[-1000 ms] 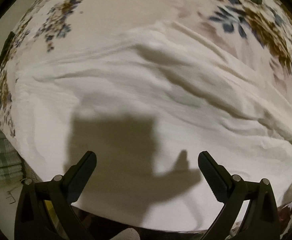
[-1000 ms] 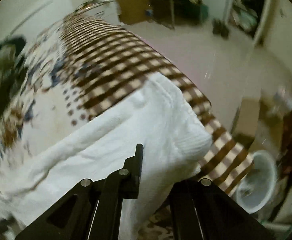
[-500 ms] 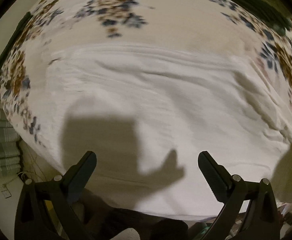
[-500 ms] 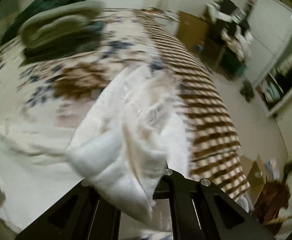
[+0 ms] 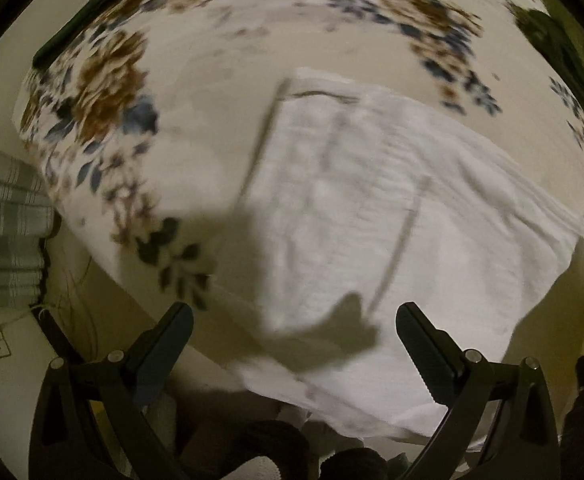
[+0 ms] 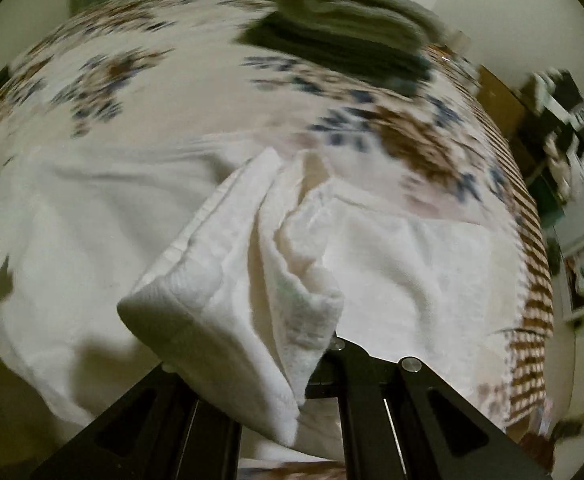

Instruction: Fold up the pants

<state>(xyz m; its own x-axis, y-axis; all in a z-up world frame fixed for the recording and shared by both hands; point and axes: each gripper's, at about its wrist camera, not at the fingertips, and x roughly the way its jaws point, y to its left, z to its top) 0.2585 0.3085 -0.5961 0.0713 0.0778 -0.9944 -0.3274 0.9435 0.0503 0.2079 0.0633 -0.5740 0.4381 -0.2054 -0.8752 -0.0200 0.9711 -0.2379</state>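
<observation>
White pants [image 5: 371,208] lie spread on a bed with a floral sheet [image 5: 212,60]. In the left wrist view my left gripper [image 5: 292,332] is open and empty, hovering above the pants' near end by the bed's edge. In the right wrist view my right gripper [image 6: 276,364] is shut on a bunched end of the white pants [image 6: 252,280] and holds it lifted over the rest of the garment [image 6: 72,220]. Its fingertips are hidden by the cloth.
A stack of folded green and dark clothes [image 6: 351,24] sits at the far side of the bed. A brown striped blanket [image 6: 531,280] covers the bed's right edge. A striped green cloth [image 5: 4,232] and floor lie left of the bed.
My right gripper has carried the held end of the pants up and across over the garment. My left gripper's view has swung to the left along the pants toward their end.
</observation>
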